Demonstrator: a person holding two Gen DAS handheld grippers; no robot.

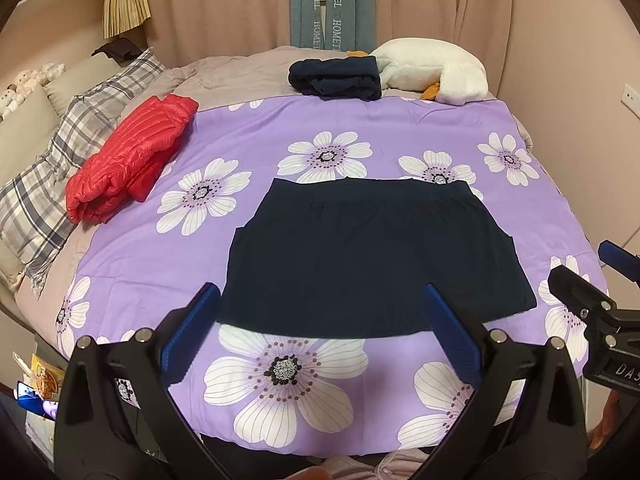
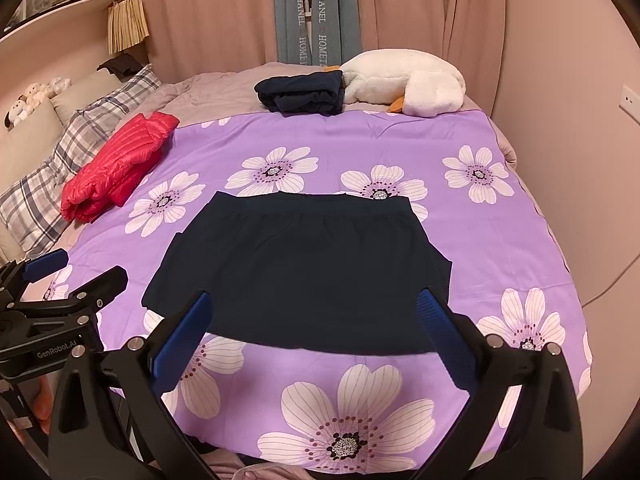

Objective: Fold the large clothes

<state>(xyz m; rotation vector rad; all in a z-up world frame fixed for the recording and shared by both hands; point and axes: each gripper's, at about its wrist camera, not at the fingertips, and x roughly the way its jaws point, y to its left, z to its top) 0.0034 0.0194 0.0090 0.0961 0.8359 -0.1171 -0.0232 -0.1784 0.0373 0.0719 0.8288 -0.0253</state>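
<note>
Left wrist view
- Left gripper (image 1: pixel 320 328): released, blue pads spread wide, nothing between them, held above the near edge of the bed.
- Dark navy garment (image 1: pixel 376 256): spread flat on the purple floral bedspread (image 1: pixel 248 248), elastic waistband on the far side, near hem lying between the two fingertips as seen from here.
- Right gripper (image 1: pixel 592 272): partly visible at the right edge, off the garment; cannot tell how wide it stands from here.
- Red puffer jacket (image 1: pixel 128 160): folded, at the left of the bedspread, beside a plaid pillow (image 1: pixel 60 168).
- Folded dark clothes (image 1: pixel 336 78): at the far edge of the bedspread, touching a white plush goose (image 1: pixel 436 72).

Right wrist view
- Right gripper (image 2: pixel 316 308): released, fingers wide apart, empty, over the near hem of the dark navy garment (image 2: pixel 304 264).
- Left gripper (image 2: pixel 76 268): at the left edge, jaws apart, clear of the garment.
- Red puffer jacket (image 2: pixel 116 164): at the far left, well apart from the garment.
- Folded dark clothes (image 2: pixel 300 92): at the far side, against the plush goose (image 2: pixel 404 80).
- Backdrop: pink curtains (image 2: pixel 220 12) behind the bed.
</note>
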